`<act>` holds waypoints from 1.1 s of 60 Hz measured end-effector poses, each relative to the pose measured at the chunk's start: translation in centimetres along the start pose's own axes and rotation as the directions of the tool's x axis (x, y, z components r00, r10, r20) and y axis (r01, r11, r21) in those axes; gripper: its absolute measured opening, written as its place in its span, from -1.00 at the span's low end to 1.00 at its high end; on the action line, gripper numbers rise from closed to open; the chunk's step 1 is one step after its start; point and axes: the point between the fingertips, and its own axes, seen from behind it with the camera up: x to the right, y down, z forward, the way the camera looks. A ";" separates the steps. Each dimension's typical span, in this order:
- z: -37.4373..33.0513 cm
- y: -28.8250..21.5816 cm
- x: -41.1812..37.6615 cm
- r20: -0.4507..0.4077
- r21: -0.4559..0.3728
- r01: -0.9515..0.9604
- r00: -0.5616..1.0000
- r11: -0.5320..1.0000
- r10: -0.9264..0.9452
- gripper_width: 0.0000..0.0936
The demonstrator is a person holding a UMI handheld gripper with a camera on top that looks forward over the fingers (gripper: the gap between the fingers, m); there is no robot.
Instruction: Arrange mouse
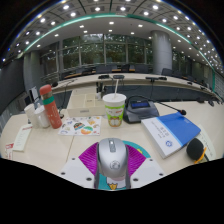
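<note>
A grey wireless mouse (pixel 112 161) with a scroll wheel sits between my gripper's (pixel 112 152) two fingers, pointing away along them. The magenta pads (pixel 88 157) press against both of its sides, so the gripper is shut on the mouse. The mouse appears to be held just above the light desk (pixel 40 150), near its front edge. Its underside and rear end are hidden by the fingers.
Beyond the fingers stand a paper cup (pixel 115 108) with a straw, a red-orange bottle (pixel 49 106) at the left, and a printed leaflet (pixel 80 126). A blue-and-white book (pixel 172 131), a black object (pixel 195 149) and a dark tablet (pixel 140 107) lie at the right.
</note>
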 end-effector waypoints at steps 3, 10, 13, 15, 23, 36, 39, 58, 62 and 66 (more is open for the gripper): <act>1.5 2.1 1.1 0.000 -0.043 -0.010 1.000 0.999 0.010 -0.25; 3.6 5.4 2.0 0.028 -0.101 -0.030 0.999 0.994 0.032 -0.17; 3.9 6.3 1.6 0.045 -0.128 -0.033 0.998 0.991 0.039 -0.06; 4.0 6.9 1.5 0.060 -0.142 -0.040 0.997 0.989 0.049 0.02; 2.6 6.4 1.5 0.056 -0.134 -0.018 0.998 0.991 0.026 0.66; -5.6 3.8 1.0 0.021 -0.094 0.002 1.000 0.996 0.000 0.84; -8.1 3.4 0.6 0.014 -0.081 0.009 1.000 0.997 -0.007 0.84; -27.8 4.7 -2.5 -0.046 -0.028 0.062 0.997 0.998 -0.063 0.83; -31.2 5.5 -3.1 -0.057 -0.023 0.051 0.997 0.998 -0.052 0.83; -34.2 6.1 -3.5 -0.069 -0.019 0.047 0.996 0.999 -0.048 0.83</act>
